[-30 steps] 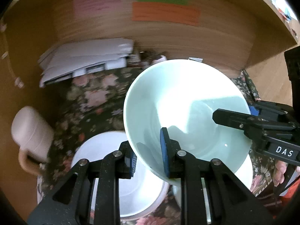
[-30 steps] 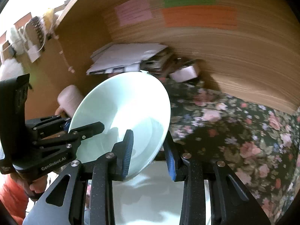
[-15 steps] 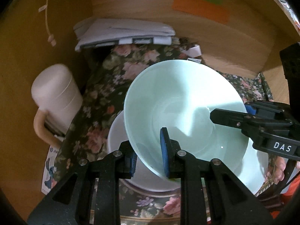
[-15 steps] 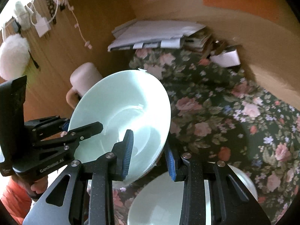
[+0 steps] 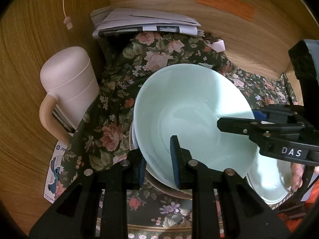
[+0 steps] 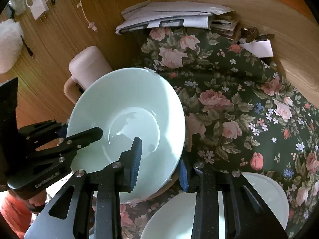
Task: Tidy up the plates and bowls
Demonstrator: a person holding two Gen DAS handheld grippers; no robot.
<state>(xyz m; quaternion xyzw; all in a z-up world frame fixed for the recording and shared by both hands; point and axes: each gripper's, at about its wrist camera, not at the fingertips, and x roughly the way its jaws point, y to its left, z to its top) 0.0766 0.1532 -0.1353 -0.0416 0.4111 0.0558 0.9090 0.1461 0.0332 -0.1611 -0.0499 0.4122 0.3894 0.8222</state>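
A pale green bowl (image 5: pixel 191 111) is held by both grippers, low over the floral cloth. My left gripper (image 5: pixel 158 163) is shut on its near rim, one pad inside and one outside. My right gripper (image 6: pixel 159 163) is shut on the opposite rim of the same bowl (image 6: pixel 127 107), and it shows in the left wrist view (image 5: pixel 259 127). Under the bowl a brown-rimmed plate (image 5: pixel 169 191) peeks out. A second pale bowl (image 5: pixel 267 181) sits to the right, seen as a white bowl (image 6: pixel 199 215) in the right wrist view.
A pink lidded mug (image 5: pixel 69 83) stands at the left against the wooden wall. A stack of papers (image 5: pixel 147 22) lies at the back. The floral cloth (image 6: pixel 239 107) covers the surface. A sticker card (image 5: pixel 53 173) lies at the left edge.
Both grippers have lowered the green bowl toward the cloth and onto the stack below it. The views now look more steeply down; the mug appears closer.
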